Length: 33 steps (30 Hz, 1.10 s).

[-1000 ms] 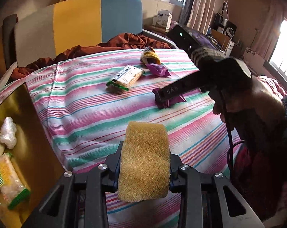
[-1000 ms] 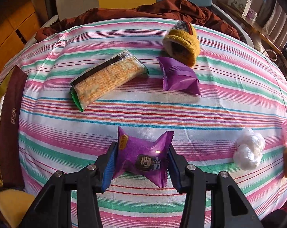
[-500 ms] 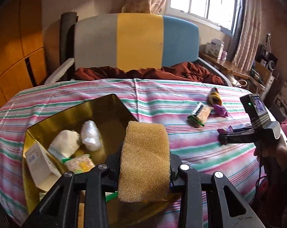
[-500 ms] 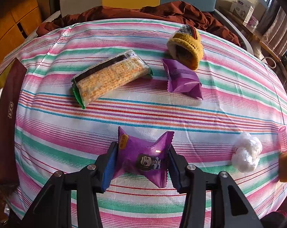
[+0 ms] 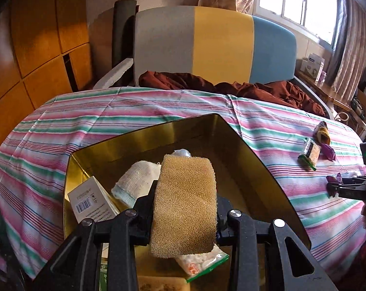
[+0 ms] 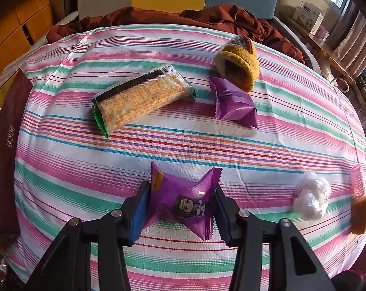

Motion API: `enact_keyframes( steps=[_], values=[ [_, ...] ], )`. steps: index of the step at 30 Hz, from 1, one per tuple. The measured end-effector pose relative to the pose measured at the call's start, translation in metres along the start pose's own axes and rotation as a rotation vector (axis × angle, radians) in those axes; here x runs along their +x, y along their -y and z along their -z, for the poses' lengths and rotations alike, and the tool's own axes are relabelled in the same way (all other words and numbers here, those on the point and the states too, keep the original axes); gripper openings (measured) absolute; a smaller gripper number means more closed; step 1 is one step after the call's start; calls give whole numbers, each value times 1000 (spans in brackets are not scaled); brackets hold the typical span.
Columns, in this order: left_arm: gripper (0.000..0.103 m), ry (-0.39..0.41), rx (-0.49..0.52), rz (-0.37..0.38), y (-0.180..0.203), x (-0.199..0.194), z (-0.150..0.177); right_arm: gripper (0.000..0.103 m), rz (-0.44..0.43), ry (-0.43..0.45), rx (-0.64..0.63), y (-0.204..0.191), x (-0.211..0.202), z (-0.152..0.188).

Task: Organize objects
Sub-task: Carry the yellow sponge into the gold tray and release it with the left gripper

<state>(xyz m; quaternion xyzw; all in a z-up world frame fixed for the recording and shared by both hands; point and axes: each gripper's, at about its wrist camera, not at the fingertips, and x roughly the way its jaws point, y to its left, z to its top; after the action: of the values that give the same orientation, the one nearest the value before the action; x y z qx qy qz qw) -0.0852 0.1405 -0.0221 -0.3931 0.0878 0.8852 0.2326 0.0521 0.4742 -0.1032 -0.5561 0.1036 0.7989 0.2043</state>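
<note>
My left gripper (image 5: 184, 208) is shut on a tan sponge (image 5: 185, 203) and holds it over the gold box (image 5: 255, 155), which holds a white carton (image 5: 92, 200), a rolled white sock (image 5: 137, 180) and a snack bag (image 5: 202, 262). My right gripper (image 6: 180, 203) is shut on a purple snack packet (image 6: 183, 198) above the striped cloth. The right gripper also shows at the far right of the left wrist view (image 5: 350, 188). A cracker pack (image 6: 141, 99), a second purple packet (image 6: 234, 104) and a yellow knit hat (image 6: 238, 63) lie farther back.
A white plastic ball (image 6: 310, 198), a pink roller (image 6: 357, 180) and a tan block (image 6: 361, 213) lie at the right edge. The box's dark red wall (image 6: 5, 145) is at the left. A striped headboard (image 5: 212, 46) and brown blanket (image 5: 231, 87) lie behind.
My left gripper has swung left with the sponge, from over the cloth to over the gold box. My right gripper has stayed shut on the purple packet, barely moving.
</note>
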Motion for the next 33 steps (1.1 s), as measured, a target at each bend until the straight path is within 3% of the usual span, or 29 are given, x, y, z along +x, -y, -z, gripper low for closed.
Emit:
enact_keyframes(
  steps=[12,14,16,21,33],
  values=[
    [38,-112,-77,-68,-43,57,-14,49,15,6,-20,-4,-4,1],
    [44,-117,-83,-63,-48,62,-15,49,15,6,-19,-4,-5,1],
    [60,-120,-95,-73,-52,62,-15,49,16,6,-19,-3,-5,1],
    [67,-70,-123,-73,-55,42,-9,49,17,8,-24,-6,-7,1],
    [73,44,-156,-67,-53,-30,21,49,-17,19,-88,-30,-17,13]
  ],
)
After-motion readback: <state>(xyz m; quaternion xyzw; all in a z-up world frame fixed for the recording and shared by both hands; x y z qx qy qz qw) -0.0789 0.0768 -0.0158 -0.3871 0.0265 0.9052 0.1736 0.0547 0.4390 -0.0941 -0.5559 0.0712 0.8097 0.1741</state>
